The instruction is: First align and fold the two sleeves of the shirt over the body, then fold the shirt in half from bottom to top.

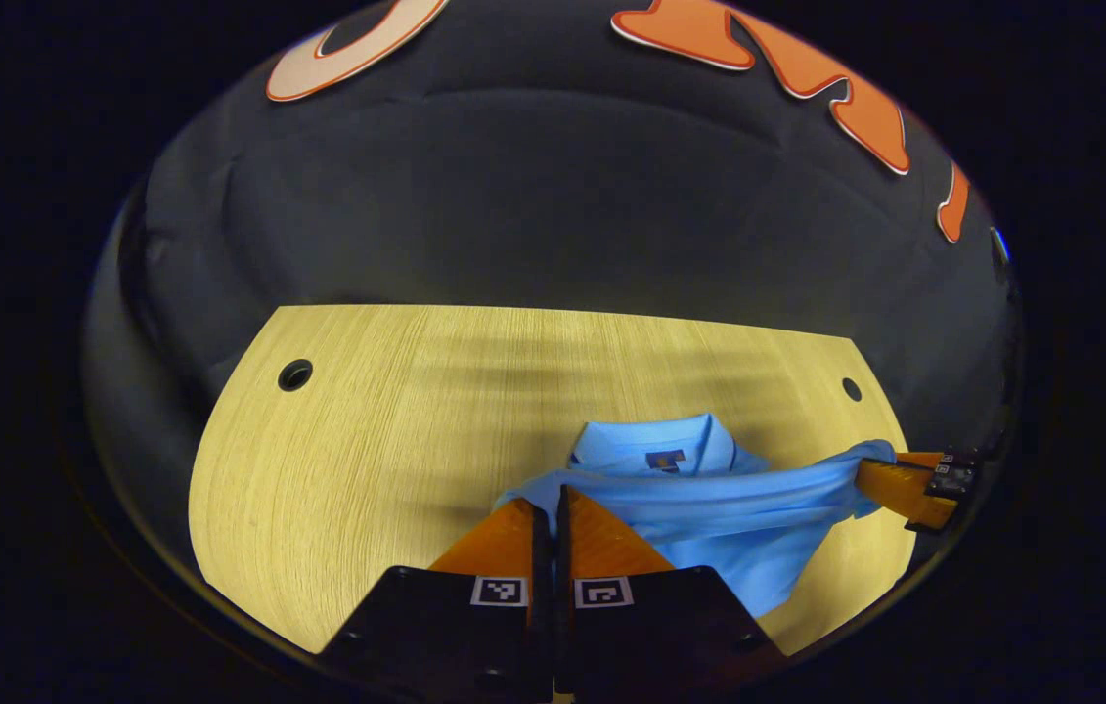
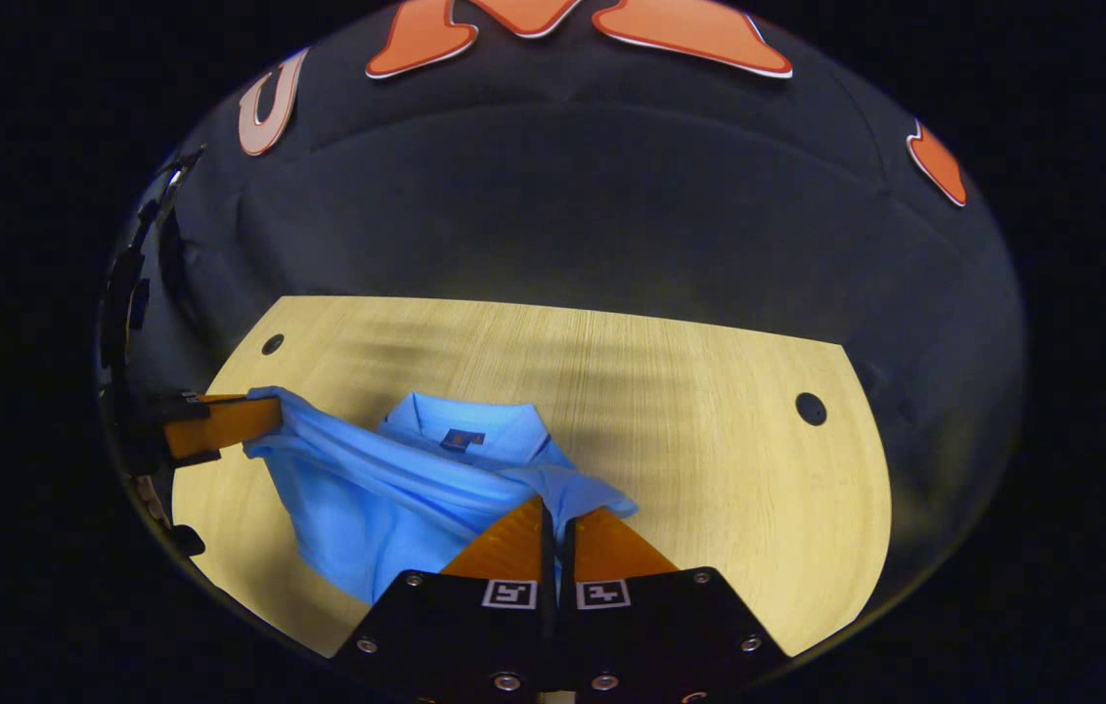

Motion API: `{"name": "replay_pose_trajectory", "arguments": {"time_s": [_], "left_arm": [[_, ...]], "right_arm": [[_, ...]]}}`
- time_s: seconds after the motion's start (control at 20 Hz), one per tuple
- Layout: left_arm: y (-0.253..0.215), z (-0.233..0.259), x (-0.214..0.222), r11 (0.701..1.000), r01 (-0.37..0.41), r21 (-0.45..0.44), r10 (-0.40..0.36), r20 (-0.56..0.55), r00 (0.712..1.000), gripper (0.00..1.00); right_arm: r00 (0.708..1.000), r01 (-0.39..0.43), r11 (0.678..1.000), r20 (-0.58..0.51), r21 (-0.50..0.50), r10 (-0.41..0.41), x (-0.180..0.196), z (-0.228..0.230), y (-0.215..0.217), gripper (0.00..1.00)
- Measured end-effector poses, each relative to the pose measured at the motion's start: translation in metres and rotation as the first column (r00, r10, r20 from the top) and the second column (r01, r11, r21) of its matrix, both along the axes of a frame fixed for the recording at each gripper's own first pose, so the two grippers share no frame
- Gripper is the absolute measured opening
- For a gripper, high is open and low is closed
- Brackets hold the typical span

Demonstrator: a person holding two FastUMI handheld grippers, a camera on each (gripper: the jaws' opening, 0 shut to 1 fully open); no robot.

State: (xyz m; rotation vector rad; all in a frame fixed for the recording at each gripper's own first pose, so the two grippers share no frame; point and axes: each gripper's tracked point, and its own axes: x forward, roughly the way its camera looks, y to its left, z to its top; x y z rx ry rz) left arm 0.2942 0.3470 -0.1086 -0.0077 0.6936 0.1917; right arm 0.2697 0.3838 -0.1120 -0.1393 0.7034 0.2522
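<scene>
A light blue polo shirt (image 1: 709,508) lies on the wooden table (image 1: 396,430), collar at the far end. Its near edge is lifted and stretched taut between the two grippers. My left gripper (image 1: 553,504) is shut on one corner of that edge, near the middle bottom of the left gripper view. The right gripper (image 1: 890,479) shows at the right of that view, pinching the other corner. In the right gripper view the shirt (image 2: 396,499) hangs left of centre, my right gripper (image 2: 557,513) is shut on its corner, and the left gripper (image 2: 254,418) holds the far-left corner.
The table has a round hole near each far corner (image 1: 295,374) (image 1: 851,389). Bare wood (image 2: 729,469) spreads right of the shirt in the right gripper view. The booth's black cloth wall (image 1: 553,215) rises behind the table's far edge.
</scene>
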Motion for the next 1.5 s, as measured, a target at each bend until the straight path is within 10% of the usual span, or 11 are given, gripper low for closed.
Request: {"name": "replay_pose_trajectory", "arguments": {"time_s": [0.25, 0.5, 0.95, 1.5], "left_arm": [[0.012, -0.024, 0.010, 1.000, -0.015, -0.002, 0.015, -0.055, 0.998, 0.14], [0.029, -0.011, 0.008, 0.997, -0.077, 0.022, 0.077, 0.011, 0.997, 1.00], [0.025, 0.087, -0.024, 0.994, -0.052, 0.096, 0.029, 0.230, 0.973, 1.00], [0.026, 0.211, -0.167, 0.987, -0.055, 0.151, -0.026, 0.486, 0.874, 1.00]], "right_arm": [[0.997, 0.059, 0.998, -0.047, -0.007, -0.059, 0.012, -0.013, -0.016, 0.14], [0.997, 0.080, 0.997, -0.016, -0.010, -0.080, 0.015, -0.012, -0.021, 1.00], [0.984, 0.072, 0.996, 0.157, 0.052, -0.080, -0.017, 0.064, -0.012, 1.00], [0.904, 0.044, 0.994, 0.419, 0.098, -0.081, -0.142, 0.158, 0.000, 1.00]]}}
